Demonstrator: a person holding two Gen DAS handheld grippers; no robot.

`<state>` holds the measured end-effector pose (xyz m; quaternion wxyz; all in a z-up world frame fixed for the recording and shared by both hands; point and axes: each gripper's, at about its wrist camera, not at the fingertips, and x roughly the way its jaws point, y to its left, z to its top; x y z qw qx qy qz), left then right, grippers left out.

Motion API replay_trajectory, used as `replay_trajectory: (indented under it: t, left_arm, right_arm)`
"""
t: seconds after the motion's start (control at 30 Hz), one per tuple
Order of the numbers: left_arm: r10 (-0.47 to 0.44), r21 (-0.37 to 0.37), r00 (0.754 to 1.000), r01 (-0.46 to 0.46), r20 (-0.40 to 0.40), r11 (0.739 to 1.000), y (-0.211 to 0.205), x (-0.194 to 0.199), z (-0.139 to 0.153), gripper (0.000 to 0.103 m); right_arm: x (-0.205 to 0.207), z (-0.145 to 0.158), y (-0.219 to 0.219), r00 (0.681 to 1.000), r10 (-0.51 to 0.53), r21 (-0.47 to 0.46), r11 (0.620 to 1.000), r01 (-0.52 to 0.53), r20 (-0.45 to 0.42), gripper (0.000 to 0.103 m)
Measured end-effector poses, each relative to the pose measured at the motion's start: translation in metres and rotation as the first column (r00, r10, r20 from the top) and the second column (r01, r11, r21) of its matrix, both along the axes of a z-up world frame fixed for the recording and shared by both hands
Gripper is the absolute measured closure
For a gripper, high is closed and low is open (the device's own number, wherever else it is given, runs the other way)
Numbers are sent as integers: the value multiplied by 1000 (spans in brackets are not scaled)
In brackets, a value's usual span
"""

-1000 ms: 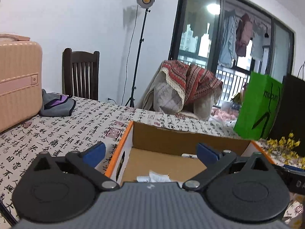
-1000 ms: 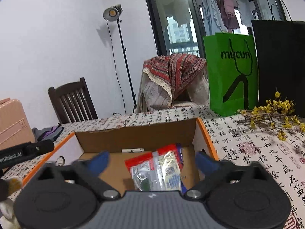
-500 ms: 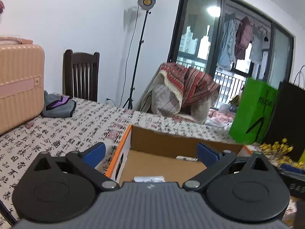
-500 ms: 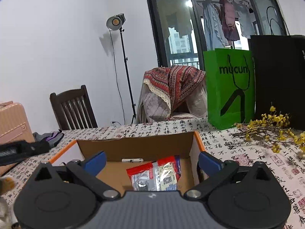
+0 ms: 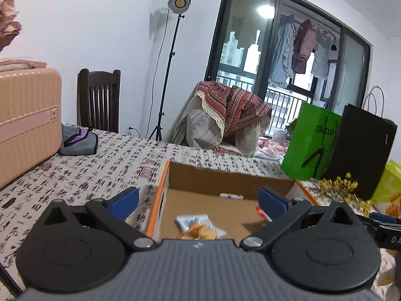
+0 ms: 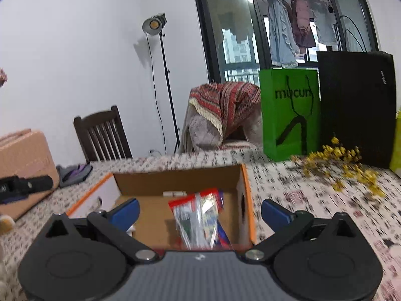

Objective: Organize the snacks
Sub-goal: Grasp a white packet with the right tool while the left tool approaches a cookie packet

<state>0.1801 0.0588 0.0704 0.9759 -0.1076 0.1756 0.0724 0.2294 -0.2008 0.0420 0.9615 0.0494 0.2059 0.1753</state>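
Both grippers hang over the cardboard box (image 5: 225, 180), and both are spread wide with nothing between the blue pads. The left gripper (image 5: 198, 204) frames the box's left half: its left fingertip sits out past the orange-edged wall, over the tablecloth (image 5: 82, 175), while the right one is over the box floor. Down on that floor lies a clear snack packet (image 5: 200, 227) with orange-yellow pieces inside, near the front. A sliver of red wrapper peeks out by the right fingertip.

From the right wrist view, the right gripper (image 6: 199, 212) is released too, straddling the right end of the box (image 6: 175, 179). A red-topped snack bag (image 6: 198, 218) leans inside against the right wall, with a blue wrapper showing beneath it. The other gripper's black body pokes in from the left edge.

Around the box it's crowded. A green paper bag (image 6: 290, 113) and a black paper bag (image 6: 356, 105) stand upright behind it on the right, with a spray of yellow flowers (image 6: 343, 168) lying on the cloth in front of them. On the left side sits a pink suitcase (image 5: 27, 120) with a grey pouch (image 5: 80, 141) just beside it. A dark wooden chair (image 5: 99, 100), a light stand (image 5: 175, 50) and a blanket-draped chair (image 5: 225, 118) stand beyond the table.
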Motion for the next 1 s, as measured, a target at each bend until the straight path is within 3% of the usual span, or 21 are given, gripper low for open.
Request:
replay_trajectory:
  t: [0.33,0.57,0.83,1.0]
  left_arm:
    - [-15,33,998,17,-67,999,20,-60,-36,0]
    - [17,22,995,-15,-102,1000,41,-101,-65,0]
    - [48,-13,993,-49,-105,999,55,-125,-76,0]
    - [38,-15,995,-40,-96,999,53,-126,-75,0]
  right_arm:
    - [-59,-33,-29,1000,-17,-93,996,14,-26,0]
    - [-89,-60,-47,996,-48,-90,995,41,-77,0]
    - [-94,-67,-54,993,-59,-83,995,50,-103,0]
    - [-82,-73,-45,987,-76,-135,989,57,-139,0]
